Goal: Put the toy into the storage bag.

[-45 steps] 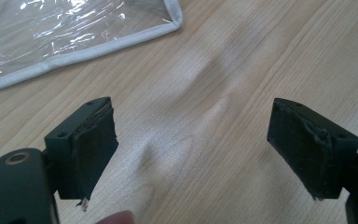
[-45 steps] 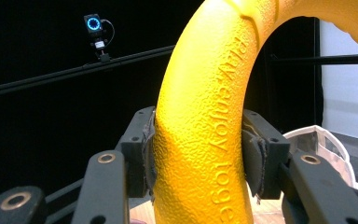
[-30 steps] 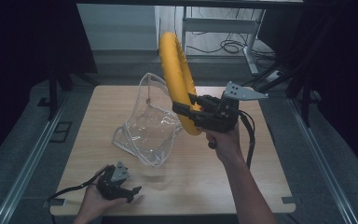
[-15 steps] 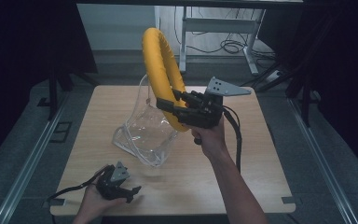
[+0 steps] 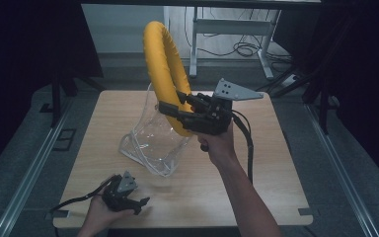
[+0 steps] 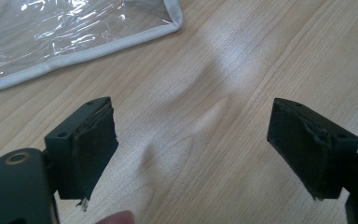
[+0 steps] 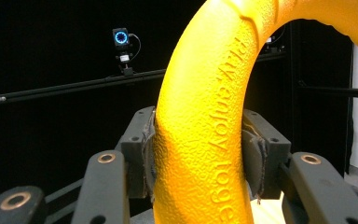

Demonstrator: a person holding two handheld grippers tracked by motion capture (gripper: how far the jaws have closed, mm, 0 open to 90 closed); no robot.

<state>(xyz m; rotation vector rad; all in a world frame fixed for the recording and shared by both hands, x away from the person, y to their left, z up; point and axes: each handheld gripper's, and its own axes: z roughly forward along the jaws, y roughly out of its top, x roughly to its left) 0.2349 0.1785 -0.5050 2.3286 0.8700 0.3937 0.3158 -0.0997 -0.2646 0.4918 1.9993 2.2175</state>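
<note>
- My right gripper is clamped on the yellow ring; in the right gripper view both pads press its textured sides.
- I hold the ring upright in the air, above the far middle of the wooden table, its lower arc between my jaws.
- Raised lettering runs along the ring's side.
- A clear plastic bag stands open just under and left of the ring.
- My left gripper rests at the table's near left edge, jaws wide apart with nothing between them, only bare wood.
- The bag's white-trimmed corner lies on the wood beyond that gripper.
</note>
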